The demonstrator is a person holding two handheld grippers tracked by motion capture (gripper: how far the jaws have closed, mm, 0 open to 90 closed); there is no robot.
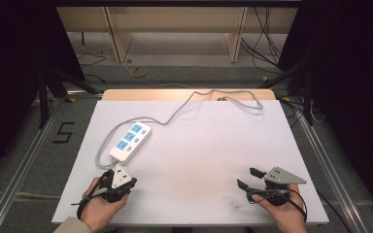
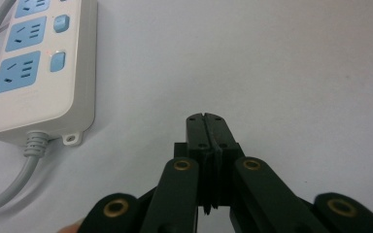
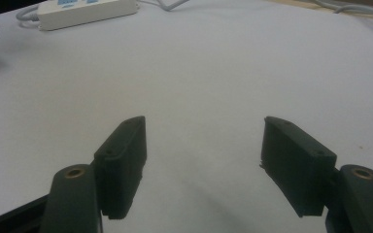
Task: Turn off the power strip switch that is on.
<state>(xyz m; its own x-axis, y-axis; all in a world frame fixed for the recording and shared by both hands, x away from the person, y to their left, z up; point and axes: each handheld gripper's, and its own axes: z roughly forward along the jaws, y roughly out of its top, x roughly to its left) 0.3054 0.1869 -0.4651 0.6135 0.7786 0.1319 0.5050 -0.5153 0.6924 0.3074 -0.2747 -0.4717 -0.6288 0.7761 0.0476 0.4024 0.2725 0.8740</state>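
A white power strip [image 1: 130,141] with blue sockets lies on the left half of the white table [image 1: 199,160]; its grey cable [image 1: 184,104] runs off over the far edge. In the left gripper view the power strip [image 2: 34,73] sits up and to the left of my left gripper [image 2: 207,119], whose jaws are pressed together with nothing between them. That left gripper [image 1: 110,171] rests near the front left edge, just short of the strip. My right gripper [image 1: 245,178] stands open near the front right edge, pointing left. Its jaws are wide apart over bare table around the gripper's middle [image 3: 204,131]. The power strip [image 3: 85,12] lies far off at the top left.
Beyond the table stand wooden furniture legs [image 1: 116,39] and loose cables [image 1: 267,43] on the floor. Metal rails [image 1: 24,160] run along both sides of the table. A figure "5" [image 1: 63,132] is marked on the floor at the left.
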